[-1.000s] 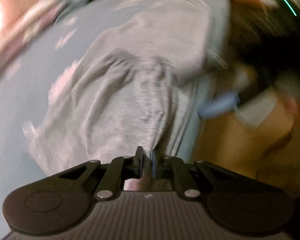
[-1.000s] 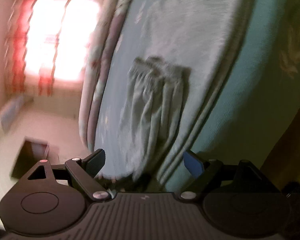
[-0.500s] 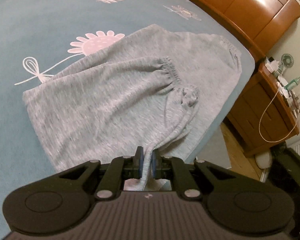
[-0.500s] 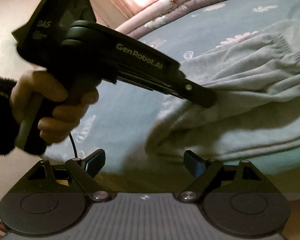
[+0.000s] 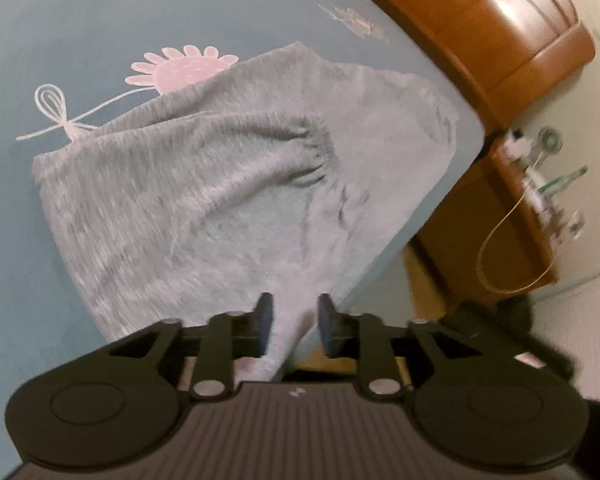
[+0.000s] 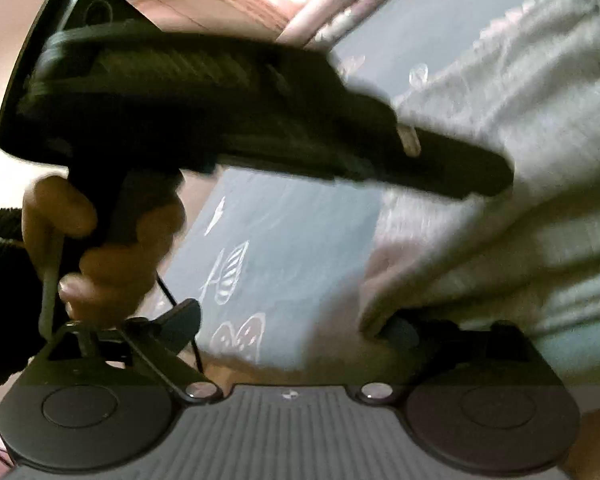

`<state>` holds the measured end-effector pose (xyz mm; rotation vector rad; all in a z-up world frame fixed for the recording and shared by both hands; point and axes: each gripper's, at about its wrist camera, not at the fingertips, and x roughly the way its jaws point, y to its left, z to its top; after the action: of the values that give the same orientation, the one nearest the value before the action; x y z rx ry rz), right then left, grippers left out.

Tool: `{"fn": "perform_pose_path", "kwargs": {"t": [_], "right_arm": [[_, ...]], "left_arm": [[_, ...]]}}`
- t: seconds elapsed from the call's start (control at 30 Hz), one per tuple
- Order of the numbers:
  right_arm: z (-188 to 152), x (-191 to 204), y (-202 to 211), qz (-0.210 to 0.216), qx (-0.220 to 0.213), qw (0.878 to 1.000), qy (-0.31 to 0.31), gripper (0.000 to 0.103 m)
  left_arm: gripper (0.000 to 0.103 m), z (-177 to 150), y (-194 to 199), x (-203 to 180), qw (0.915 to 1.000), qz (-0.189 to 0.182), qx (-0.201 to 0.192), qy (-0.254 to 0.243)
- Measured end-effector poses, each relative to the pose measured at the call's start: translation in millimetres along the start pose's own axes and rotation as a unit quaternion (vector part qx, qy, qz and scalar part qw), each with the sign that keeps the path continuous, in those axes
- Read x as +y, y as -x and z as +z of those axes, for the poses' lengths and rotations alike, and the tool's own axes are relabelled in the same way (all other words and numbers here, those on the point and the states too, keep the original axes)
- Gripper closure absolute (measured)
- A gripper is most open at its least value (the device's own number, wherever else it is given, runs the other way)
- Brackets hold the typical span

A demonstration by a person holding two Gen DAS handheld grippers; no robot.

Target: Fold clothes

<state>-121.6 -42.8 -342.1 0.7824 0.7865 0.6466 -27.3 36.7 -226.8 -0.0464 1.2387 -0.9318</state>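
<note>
1. While the grey sweatpants (image 5: 204,200) lie on the bed (image 5: 60,40), their long axis runs from just ahead of the left gripper (image 5: 292,320) away and to its right, the gathered cuff lying ahead and slightly to its right, and one corner hangs over the bed's near edge.
2. Its jaws have just been opening; they stand a little apart with the grey cloth between them, the pads not pressing it.
3. In the right wrist view the right gripper (image 6: 296,328) has just opened further and stands wide; a fold of the sweatpants (image 6: 520,200) lies against its right finger, ungripped.
4. Ahead and to its left, a hand (image 6: 100,248) holds the left gripper's handle, whose body crosses the view above the cloth.
5. To the left gripper's right stand a wooden headboard (image 5: 500,40) and a nightstand (image 5: 492,232) carrying a bottle (image 5: 564,180) and a cable (image 5: 512,256).
</note>
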Motion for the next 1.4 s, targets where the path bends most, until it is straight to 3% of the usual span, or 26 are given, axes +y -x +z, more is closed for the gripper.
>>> {"fn": "perform_pose_path", "kwargs": {"t": [0.1,0.23,0.4,0.47,0.57,0.73,0.8,0.9,1.0,1.1,1.27,1.33,1.4], "right_arm": [[-12.4,-0.9,6.4,0.016,0.024,0.999,-0.044,0.004],[-25.8,5.3,31.5,-0.015,0.031,0.997,-0.073,0.004],[-10.1,-8.5,99.7,-0.096,-0.018,0.988,-0.118,0.007],[9.9,-12.6,127.3,-0.131,-0.051,0.982,-0.128,0.012],[39.0,-18.1,148.5,-0.155,-0.089,0.976,-0.125,0.023],[100.1,-19.4,106.6,-0.191,-0.072,0.978,-0.051,0.045],[111.7,-26.0,92.2,-0.202,-0.051,0.977,-0.032,0.045],[107.0,-48.3,85.9,-0.229,-0.01,0.973,-0.038,0.047],[98.1,-67.2,89.9,-0.207,-0.011,0.976,-0.064,0.049],[96.9,-73.9,94.3,-0.187,-0.013,0.978,-0.089,0.048],[99.5,-83.9,96.8,-0.165,-0.007,0.979,-0.117,0.047],[102.1,-81.8,94.5,-0.161,0.006,0.982,-0.103,0.038],[110.4,-76.4,88.4,-0.159,0.023,0.983,-0.084,0.03]], "left_arm": [[0.058,1.6,11.0,-1.9,0.9994,0.017,-0.019,-0.021],[0.057,-6.4,-5.5,6.5,0.999,0.038,0.0,-0.023],[0.057,-27.8,-27.5,18.0,0.9982,0.052,0.03,-0.001],[0.056,-26.2,-16.8,12.2,0.9983,0.056,0.008,-0.012],[0.045,-22.6,-8.8,8.2,0.9974,0.067,-0.009,-0.024],[0.045,-22.7,-29.1,22.3,0.9973,0.07,0.024,0.004],[0.039,-22.1,-30.7,23.3,0.9977,0.064,0.021,0.005],[0.039,-13.5,-29.3,23.1,0.9971,0.07,0.029,0.005],[0.039,6.1,-20.6,20.9,0.9952,0.094,0.015,-0.022],[0.039,35.7,-12.6,24.9,0.993,0.109,-0.027,-0.037],[0.039,79.2,-24.5,51.4,0.9935,0.078,-0.083,0.006],[0.039,86.9,-36.5,65.8,0.9918,0.088,-0.089,0.027],[0.043,89.1,-47.0,85.4,0.9861,0.133,-0.08,0.058]]}}
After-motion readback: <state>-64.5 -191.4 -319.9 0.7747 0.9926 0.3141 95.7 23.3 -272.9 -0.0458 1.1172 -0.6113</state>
